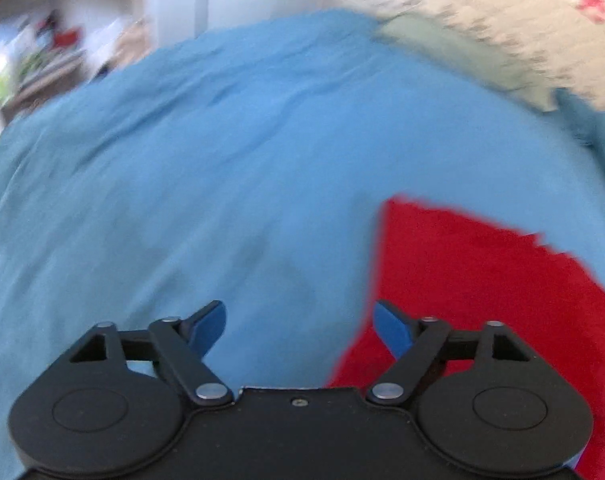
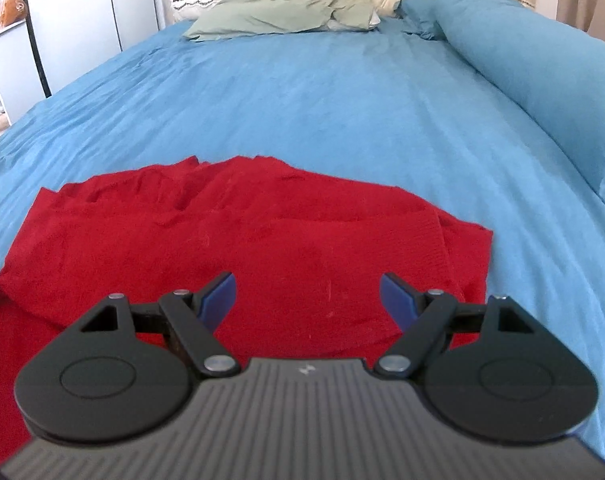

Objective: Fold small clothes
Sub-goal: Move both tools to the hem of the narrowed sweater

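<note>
Covering nearly everything in both views, a blue bedsheet [image 2: 302, 92] stretches over a bed, with a rolled blue duvet [image 2: 542, 72] along its far right side and a pale green pillow [image 2: 278, 16] at the headboard end. On the near part of the sheet lies 1 red garment [image 2: 230, 236], a knitted piece spread mostly flat, with rumpled folds along its far edge and what looks like 1 layer doubled over on its right side. Judged from that, folding seems barely started or only partly done; the cloth is not yet a compact, tidy stack.

The right gripper [image 2: 308, 294] hovers above the middle of the red garment, its jaws wide apart, holding nothing; whether the tips touch the cloth cannot be told. The left gripper [image 1: 300, 322] sits over the garment's left edge [image 1: 376, 264], mostly above bare sheet. Its jaws are also wide apart and empty. The left view is motion-blurred.
</note>
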Available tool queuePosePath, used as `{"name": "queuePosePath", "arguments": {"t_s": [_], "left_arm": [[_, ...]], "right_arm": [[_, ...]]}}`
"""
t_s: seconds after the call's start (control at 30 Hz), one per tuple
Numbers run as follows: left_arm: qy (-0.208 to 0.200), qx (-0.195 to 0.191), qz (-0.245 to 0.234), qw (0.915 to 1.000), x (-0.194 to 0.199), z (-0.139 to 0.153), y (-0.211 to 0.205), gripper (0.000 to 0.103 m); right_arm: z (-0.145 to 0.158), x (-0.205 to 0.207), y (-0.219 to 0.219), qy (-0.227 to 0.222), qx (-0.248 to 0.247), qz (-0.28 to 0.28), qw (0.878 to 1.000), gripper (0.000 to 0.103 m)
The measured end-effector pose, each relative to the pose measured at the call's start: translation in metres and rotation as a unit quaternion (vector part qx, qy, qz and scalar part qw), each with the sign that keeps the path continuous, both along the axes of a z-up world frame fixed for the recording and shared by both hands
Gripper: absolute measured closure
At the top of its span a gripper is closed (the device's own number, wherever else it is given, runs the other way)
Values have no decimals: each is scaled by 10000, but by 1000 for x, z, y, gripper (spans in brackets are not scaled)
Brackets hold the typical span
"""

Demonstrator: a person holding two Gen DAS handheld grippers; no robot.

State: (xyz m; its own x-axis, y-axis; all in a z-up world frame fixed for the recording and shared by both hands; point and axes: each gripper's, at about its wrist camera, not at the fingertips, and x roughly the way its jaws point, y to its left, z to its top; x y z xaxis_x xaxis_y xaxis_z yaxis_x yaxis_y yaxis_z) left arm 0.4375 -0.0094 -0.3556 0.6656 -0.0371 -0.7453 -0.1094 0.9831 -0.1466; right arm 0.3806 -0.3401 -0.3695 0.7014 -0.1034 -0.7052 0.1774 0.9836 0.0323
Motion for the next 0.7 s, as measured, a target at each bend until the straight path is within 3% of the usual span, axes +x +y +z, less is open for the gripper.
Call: {"name": "queuePosePath", "arguments": {"t_s": [0.03, 0.13, 0.23, 0.43, 0.57, 0.7], "left_arm": [[-115, -5, -281, 9995, 5, 8, -11, 6], [-167, -328, -943, 9949, 25, 12, -36, 6], [-110, -33, -1221, 9924, 41, -1, -59, 6], [437, 247, -1099, 9927, 50, -42, -53, 5], [433, 204, -992, 9939, 41, -30, -38, 6], [556, 91, -880, 9945, 0, -3, -13, 6]], "right_arm": [[0, 3, -1, -4, 9, -5, 10000, 8], [-7, 18, 0, 30, -13, 51, 10000, 9], [-21, 27, -3, 286, -65, -26, 9996, 9], [-36, 5, -18, 376, -8, -108, 9992, 8], [-21, -10, -20, 346, -157, -115, 9992, 8], [11, -45, -24, 243, -23, -95, 9997, 8]]}}
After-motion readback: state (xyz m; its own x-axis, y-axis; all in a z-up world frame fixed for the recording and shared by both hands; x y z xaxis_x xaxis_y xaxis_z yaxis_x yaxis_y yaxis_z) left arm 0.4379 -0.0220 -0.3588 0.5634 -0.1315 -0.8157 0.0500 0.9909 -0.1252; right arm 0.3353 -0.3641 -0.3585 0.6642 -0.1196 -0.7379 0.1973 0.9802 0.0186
